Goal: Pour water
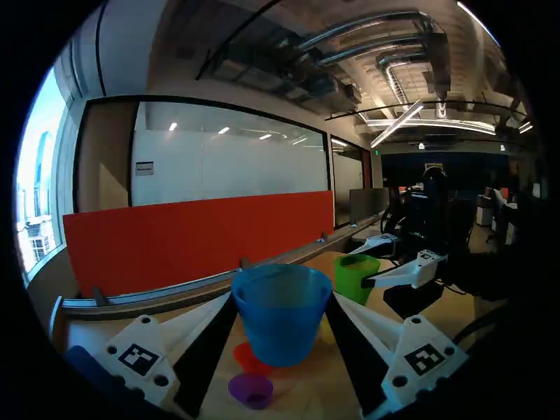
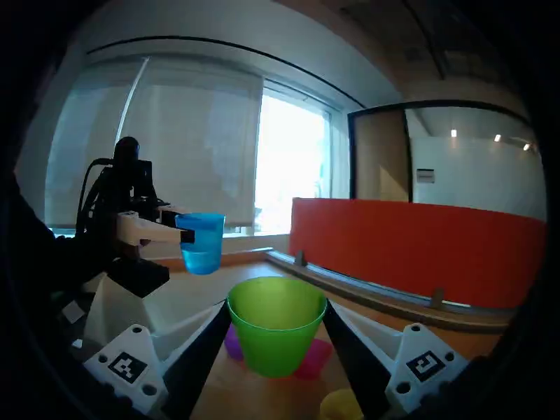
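left gripper: we see both its fingers clamped on the blue cup, one on each side of the wall
blue cup: upright, held in the air above the wooden table; in the right gripper view its lower part looks darker, and we cannot tell whether that is water
right gripper: clenched around the green cup, both fingers pressing on its sides
green cup: upright, mouth open, lifted off the table; in the left gripper view we find it beyond the blue cup and to its right, apart from it
small cups: a red cup and a purple cup stand on the table below the blue cup; in the right gripper view a pink cup and a yellow cup sit near the green one
red partition: runs along the far edge of the table
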Demonstrator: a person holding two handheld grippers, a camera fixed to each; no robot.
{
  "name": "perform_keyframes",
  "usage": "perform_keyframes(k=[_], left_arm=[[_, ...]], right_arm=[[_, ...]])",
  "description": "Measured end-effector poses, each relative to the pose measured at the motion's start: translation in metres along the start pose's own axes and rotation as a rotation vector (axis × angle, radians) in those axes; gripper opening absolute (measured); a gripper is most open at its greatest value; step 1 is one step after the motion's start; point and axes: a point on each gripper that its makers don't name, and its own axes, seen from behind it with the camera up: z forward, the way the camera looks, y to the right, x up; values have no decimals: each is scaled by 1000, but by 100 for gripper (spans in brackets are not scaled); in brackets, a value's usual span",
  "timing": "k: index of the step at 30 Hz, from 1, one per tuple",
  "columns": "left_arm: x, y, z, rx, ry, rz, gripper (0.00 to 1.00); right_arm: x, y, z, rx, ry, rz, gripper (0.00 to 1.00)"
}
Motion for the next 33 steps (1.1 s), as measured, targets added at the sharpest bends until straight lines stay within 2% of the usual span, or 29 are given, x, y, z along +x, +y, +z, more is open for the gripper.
perform_keyframes(k=[8, 11, 20, 26, 33], left_arm=[[-2, 2, -1, -10, 0, 11, 85], [-4, 2, -2, -9, 0, 32, 86], [0, 2, -4, 5, 17, 132, 86], [10, 2, -4, 26, 32, 222, 86], [17, 5, -3, 34, 38, 288, 86]], right_arm=[[-1, -8, 2, 19, 4, -21, 93], [-2, -12, 3, 33, 5, -20, 93], [-6, -28, 5, 70, -2, -22, 92], [-14, -39, 7, 96, -17, -16, 92], [-27, -49, 7, 116, -32, -3, 92]])
